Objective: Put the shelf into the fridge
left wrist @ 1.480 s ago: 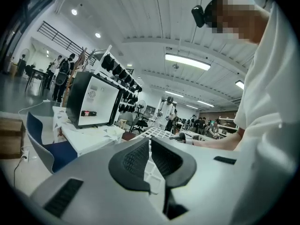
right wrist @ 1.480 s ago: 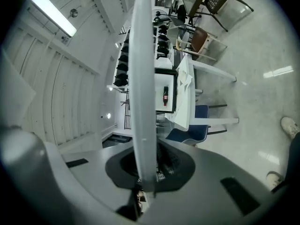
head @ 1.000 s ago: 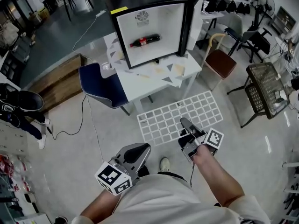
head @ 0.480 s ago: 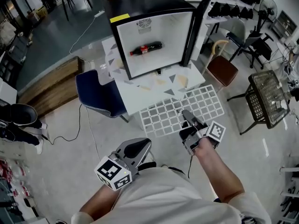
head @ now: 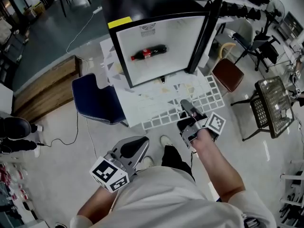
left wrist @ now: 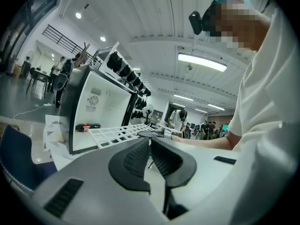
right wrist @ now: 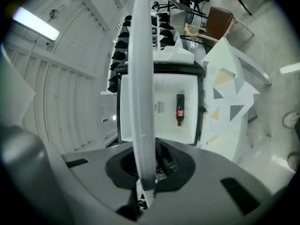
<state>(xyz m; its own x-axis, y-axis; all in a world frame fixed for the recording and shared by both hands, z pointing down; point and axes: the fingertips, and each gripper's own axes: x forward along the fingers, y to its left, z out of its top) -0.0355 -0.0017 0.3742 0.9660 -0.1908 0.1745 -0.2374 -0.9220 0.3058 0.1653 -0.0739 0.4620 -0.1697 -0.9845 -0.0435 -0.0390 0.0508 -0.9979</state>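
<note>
Right gripper [head: 185,105] had its jaws nearly closed, pinching the near edge of the white wire shelf [head: 160,119], and in the right gripper view the shelf [right wrist: 140,74] ran edge-on as a pale bar straight out from between the ribbed pads of the right gripper [right wrist: 149,168]. That shelf, a flat grid of square openings, was held roughly level in the air over the white table [head: 127,95], with its far edge close before the mouth of the fridge [head: 142,4] and none of it inside; whether it touched the cabinet could not be told. Left gripper [head: 137,145] hung lower and nearer the person's body, well apart from the shelf, and in the left gripper view the left gripper [left wrist: 150,154] had its jaws brought together at the tips with nothing between them. Inside the fridge's white cavity a dark bottle [head: 149,52] with a red label lay on its side on the floor of the compartment. The fridge door [head: 205,31] stood swung open on the right. The table carried a scatter of grey and tan triangles on its top. A blue chair [head: 94,98] stood at the table's left, a brown-seated chair [head: 227,73] at its right, and a cable [head: 61,137] trailed over the pale floor.
</note>
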